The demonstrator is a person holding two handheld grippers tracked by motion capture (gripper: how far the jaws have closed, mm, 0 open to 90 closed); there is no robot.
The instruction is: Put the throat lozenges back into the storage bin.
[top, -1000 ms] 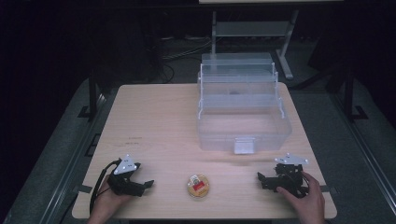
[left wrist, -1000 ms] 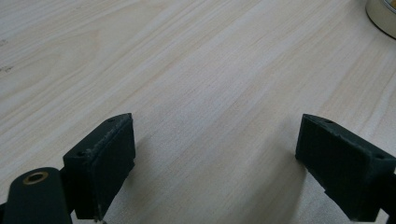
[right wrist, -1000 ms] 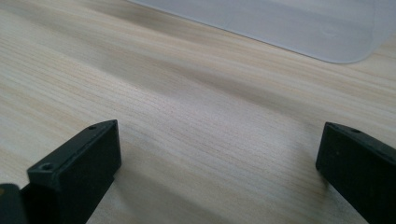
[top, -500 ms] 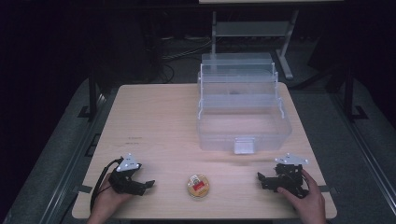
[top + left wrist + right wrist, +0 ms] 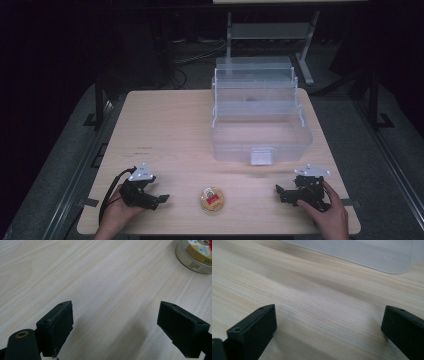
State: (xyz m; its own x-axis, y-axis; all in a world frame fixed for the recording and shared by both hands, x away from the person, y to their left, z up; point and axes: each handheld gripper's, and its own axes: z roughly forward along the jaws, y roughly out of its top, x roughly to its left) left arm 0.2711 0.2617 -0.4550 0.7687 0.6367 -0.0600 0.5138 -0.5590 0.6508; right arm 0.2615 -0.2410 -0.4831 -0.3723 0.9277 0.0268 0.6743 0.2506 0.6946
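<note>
Resting near the front left corner of the worktop (image 5: 165,125), the left gripper (image 5: 156,200) is lying in the person's left hand (image 5: 117,212), its jaws standing wide apart over bare wood and pinching nothing. Its own view is showing the two black pads (image 5: 56,327) spread, with the edge of a small round tin (image 5: 195,255) at the upper right. That tin (image 5: 212,198) is sitting close to the front edge, about midway between the two grippers and touching neither. Behind it, a clear plastic box (image 5: 260,125) with its tiered trays raised is standing toward the back right of the worktop. Near the front right corner, the right gripper (image 5: 282,192) is lying in the right hand (image 5: 325,212), jaws likewise spread and empty, with the box's pale base (image 5: 362,252) just ahead of them.
</note>
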